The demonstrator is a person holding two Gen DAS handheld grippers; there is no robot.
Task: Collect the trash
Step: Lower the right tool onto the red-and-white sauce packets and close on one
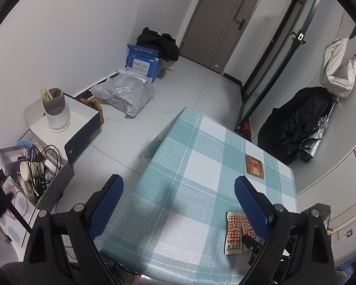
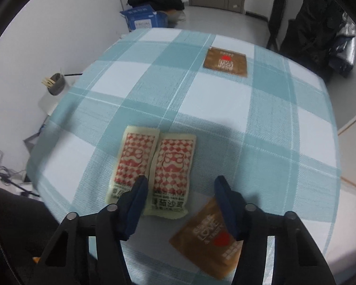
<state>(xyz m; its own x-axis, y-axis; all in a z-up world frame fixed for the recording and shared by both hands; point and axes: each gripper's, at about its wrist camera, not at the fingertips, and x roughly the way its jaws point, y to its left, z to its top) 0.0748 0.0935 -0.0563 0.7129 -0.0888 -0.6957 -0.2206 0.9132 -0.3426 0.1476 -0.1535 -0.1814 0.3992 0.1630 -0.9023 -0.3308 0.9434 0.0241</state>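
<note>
A table covered by a teal-and-white checked cloth fills most of the right wrist view, and four flat sachets are seen lying on it. The floor beyond is cluttered: a blue carton and a grey plastic mailer are set against the wall, well apart from the table.

On the cloth, two red-and-cream checked sachets are laid side by side, touching along their long edges, with their long axes running away from the right gripper. The right checked sachet is found directly ahead of that gripper, between its spread fingers, the left finger lying over the seam where it meets the left checked sachet. A brown sachet lies skewed at the near right, partly under the right finger. A second brown sachet sits near the far edge, well apart.

The right gripper is held open and nothing is pinched. The left gripper is also spread wide and empty, hovering over the table's near left part, with the checked pair off to its right.

The right gripper is judged the nearer one, and the right checked sachet its likely target. Because the sachet's long axis points along the fingers, it would be closed on across its short width.
</note>
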